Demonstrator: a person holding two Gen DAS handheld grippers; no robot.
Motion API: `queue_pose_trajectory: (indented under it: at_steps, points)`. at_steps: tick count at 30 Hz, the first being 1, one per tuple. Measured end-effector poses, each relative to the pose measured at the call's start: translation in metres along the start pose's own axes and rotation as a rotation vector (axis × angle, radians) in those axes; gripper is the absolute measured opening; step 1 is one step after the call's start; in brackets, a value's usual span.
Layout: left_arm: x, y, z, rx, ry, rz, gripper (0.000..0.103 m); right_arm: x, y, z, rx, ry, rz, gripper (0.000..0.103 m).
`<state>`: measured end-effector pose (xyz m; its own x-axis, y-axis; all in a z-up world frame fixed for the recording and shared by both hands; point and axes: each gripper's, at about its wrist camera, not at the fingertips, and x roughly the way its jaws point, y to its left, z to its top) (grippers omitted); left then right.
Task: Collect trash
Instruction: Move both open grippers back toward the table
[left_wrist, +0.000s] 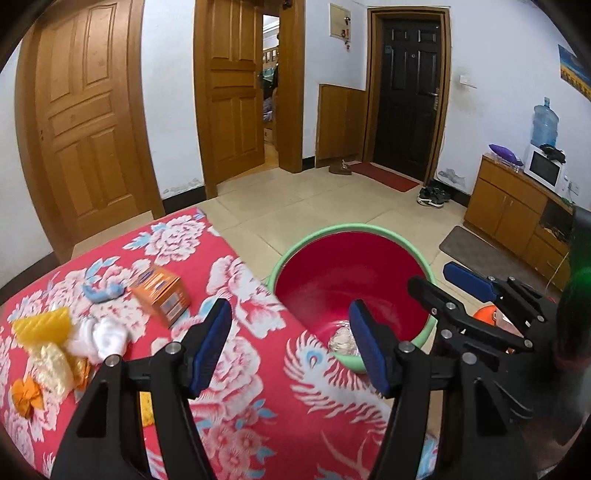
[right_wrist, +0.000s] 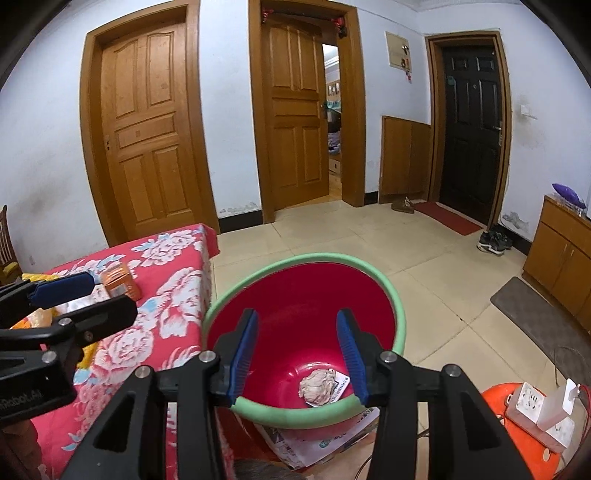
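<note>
Far left on the floral-cloth tabletop (left_wrist: 236, 280) lie crinkly yellow wrappers (left_wrist: 44, 328), white tissue (left_wrist: 103, 336) and an orange carton (left_wrist: 162, 295). The left hand-held gripper (left_wrist: 290, 347) gapes empty above the cloth edge; right hand-held gripper (right_wrist: 299, 354) spread wide over the round red basin (right_wrist: 306, 295), crumpled paper wad (right_wrist: 317, 386) inside.

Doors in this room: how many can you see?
3. A closed wooden door on the left, a wooden door standing ajar in the middle, and a closed black door on the right. A low wooden wall panel beside it isn't counted.
</note>
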<state>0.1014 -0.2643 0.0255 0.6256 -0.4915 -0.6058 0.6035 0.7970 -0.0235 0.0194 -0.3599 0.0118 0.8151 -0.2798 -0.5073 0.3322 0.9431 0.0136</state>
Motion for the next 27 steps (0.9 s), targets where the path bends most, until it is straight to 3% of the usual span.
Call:
queue_pose_trajectory:
  at_steps: [6, 27]
  points:
    - [-0.018, 0.008, -0.006, -0.007, -0.026, 0.019, 0.066, -0.006, 0.017, -0.006, -0.038, -0.024, -0.052, 0.049]
    - [-0.073, 0.070, -0.031, -0.095, -0.091, 0.126, 0.066, -0.051, 0.113, -0.027, -0.279, -0.176, -0.044, 0.050]
